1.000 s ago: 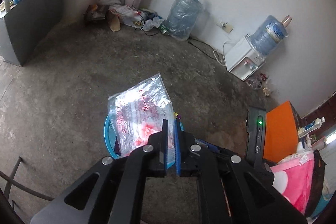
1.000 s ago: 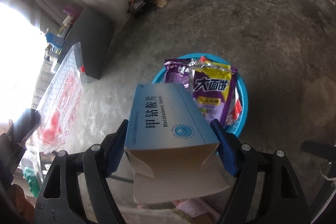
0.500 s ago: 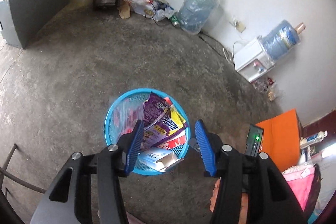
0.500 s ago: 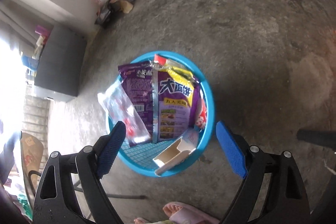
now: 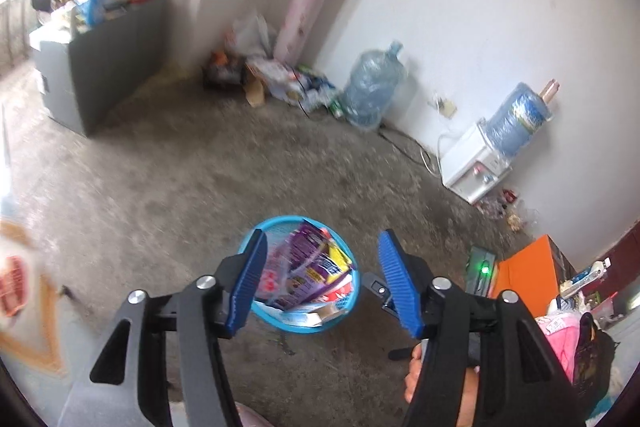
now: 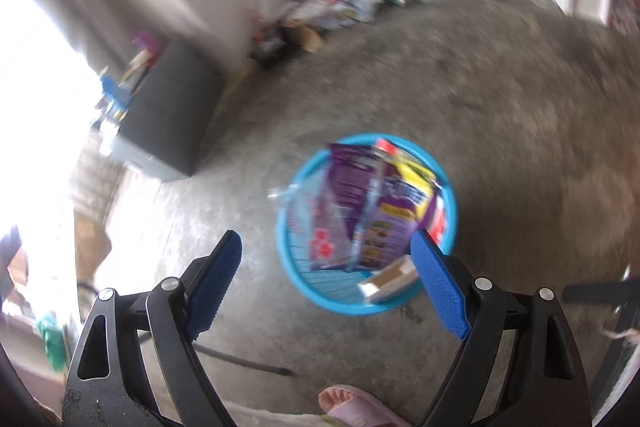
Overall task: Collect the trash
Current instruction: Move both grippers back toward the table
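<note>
Now both tools hang empty over the blue basket (image 6: pixel 366 303) on the floor, the left gripper (image 5: pixel 322 281) having just been opening its jaws, the right gripper (image 6: pixel 326 287) spread wide; the wrappers (image 6: pixel 376 211) and box (image 6: pixel 386 279) lie inside, so lift clear gently without knocking the rim

Nothing can really be read here, both views are too smeared. Print can be made out on the purple and yellow snack bags (image 6: pixel 394 211) in the blue basket (image 6: pixel 450 195), probably Chinese characters, but no word is legible
</note>
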